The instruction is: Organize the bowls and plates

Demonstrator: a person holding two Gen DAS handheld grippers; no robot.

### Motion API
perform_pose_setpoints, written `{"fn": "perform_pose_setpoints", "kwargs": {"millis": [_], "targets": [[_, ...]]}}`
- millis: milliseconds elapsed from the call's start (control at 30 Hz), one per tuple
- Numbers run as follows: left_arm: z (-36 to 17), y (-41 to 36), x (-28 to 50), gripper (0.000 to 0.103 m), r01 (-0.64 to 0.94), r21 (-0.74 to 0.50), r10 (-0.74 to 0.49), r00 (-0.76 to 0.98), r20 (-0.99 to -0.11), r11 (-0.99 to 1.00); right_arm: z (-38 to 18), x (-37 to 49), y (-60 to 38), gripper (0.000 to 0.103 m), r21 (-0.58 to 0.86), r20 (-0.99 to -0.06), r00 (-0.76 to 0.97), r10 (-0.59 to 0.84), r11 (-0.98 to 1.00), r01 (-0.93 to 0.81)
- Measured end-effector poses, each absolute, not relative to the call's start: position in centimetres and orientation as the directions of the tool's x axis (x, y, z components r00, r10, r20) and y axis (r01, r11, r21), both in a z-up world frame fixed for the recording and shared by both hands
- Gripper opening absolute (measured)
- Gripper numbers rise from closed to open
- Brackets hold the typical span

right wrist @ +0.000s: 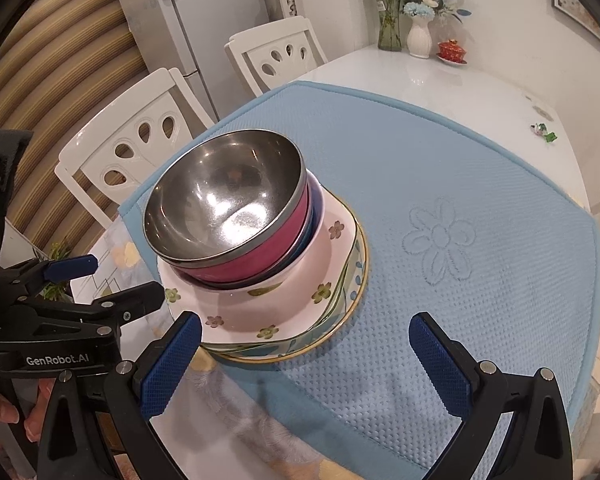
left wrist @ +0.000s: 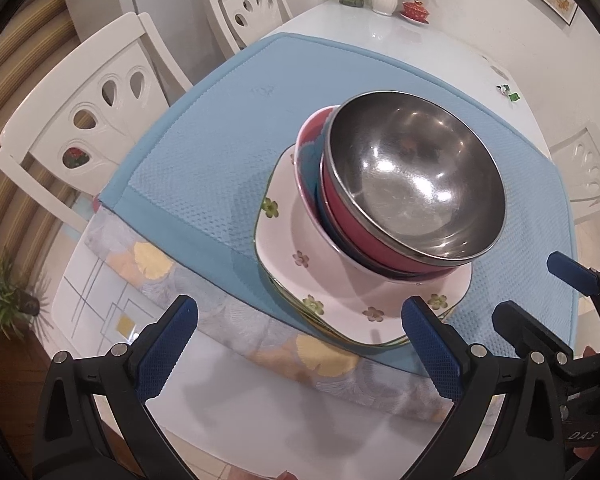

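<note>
Both grippers (left wrist: pixel 300 344) (right wrist: pixel 306 354) gape empty before three nested bowls (left wrist: pixel 412 184) on stacked plates (left wrist: pixel 300 264).

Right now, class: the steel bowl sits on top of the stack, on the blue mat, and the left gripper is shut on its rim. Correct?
Not quite. In the left wrist view the left gripper is open and holds nothing. The steel bowl does top the stack on the blue mat.

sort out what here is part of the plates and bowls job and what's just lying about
Job: steel bowl, pink bowl, flowered plate, gold-rimmed plate.

Lying about: blue mat, white vase, glass vase, red cup, chairs.
</note>
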State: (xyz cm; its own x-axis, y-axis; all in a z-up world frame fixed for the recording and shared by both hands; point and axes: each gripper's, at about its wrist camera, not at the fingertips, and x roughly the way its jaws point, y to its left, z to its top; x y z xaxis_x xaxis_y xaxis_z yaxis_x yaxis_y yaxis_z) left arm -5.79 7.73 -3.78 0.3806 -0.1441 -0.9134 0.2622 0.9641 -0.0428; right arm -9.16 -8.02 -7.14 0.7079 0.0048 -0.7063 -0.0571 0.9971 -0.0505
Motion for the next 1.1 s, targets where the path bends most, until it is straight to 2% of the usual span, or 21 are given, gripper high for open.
{"fn": "perform_pose_setpoints", "kwargs": {"millis": [1100], "targets": [[-3.8,6.2,-5.4,0.102,0.268,-0.029,-0.134,0.383,-0.914,0.963,-7.8,-8.4,-9.1,0.103,0.001,-0.732,0.679,0.057,0.997,-0.082]]}}
